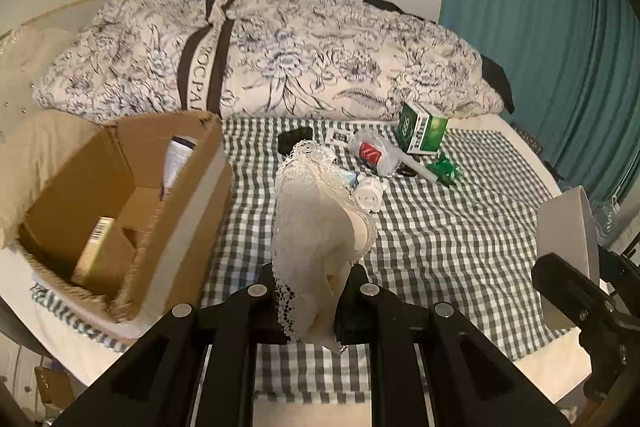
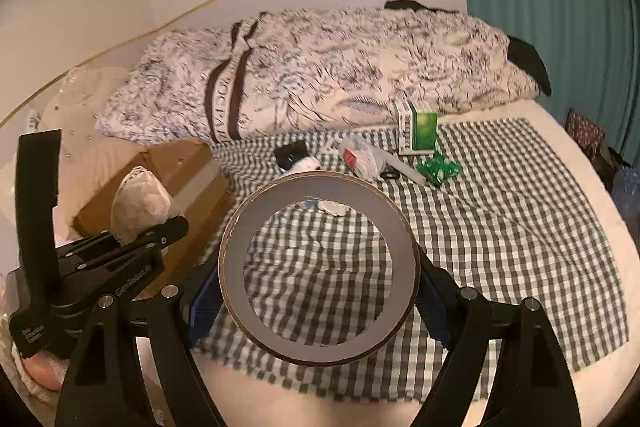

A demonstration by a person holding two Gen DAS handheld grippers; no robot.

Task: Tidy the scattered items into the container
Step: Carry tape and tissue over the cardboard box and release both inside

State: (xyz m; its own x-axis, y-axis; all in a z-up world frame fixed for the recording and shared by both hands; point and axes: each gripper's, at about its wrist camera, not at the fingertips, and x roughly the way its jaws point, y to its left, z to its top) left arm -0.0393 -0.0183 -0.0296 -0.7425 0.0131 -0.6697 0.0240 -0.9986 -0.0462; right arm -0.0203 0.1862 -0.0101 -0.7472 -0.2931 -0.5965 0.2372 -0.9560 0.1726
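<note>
My left gripper (image 1: 310, 287) is shut on a beige lace-trimmed cloth item (image 1: 316, 223) and holds it above the checked blanket, right of the open cardboard box (image 1: 120, 227). The box holds a yellow carton (image 1: 94, 251) and a white tube (image 1: 176, 159). My right gripper (image 2: 320, 291) is shut on a big tape roll (image 2: 320, 267), held above the blanket. Scattered items lie further back: a green box (image 1: 424, 127), a crumpled plastic bag (image 1: 374, 151), a green wrapper (image 1: 444, 171), a white pig toy (image 1: 370, 191), a black item (image 1: 294, 139).
A floral duvet (image 1: 280, 55) lies along the headboard behind the items. A teal curtain (image 1: 540, 27) hangs at the right. The checked blanket (image 1: 460, 247) covers the bed. The left gripper with its cloth shows in the right wrist view (image 2: 136, 199), beside the box (image 2: 184, 167).
</note>
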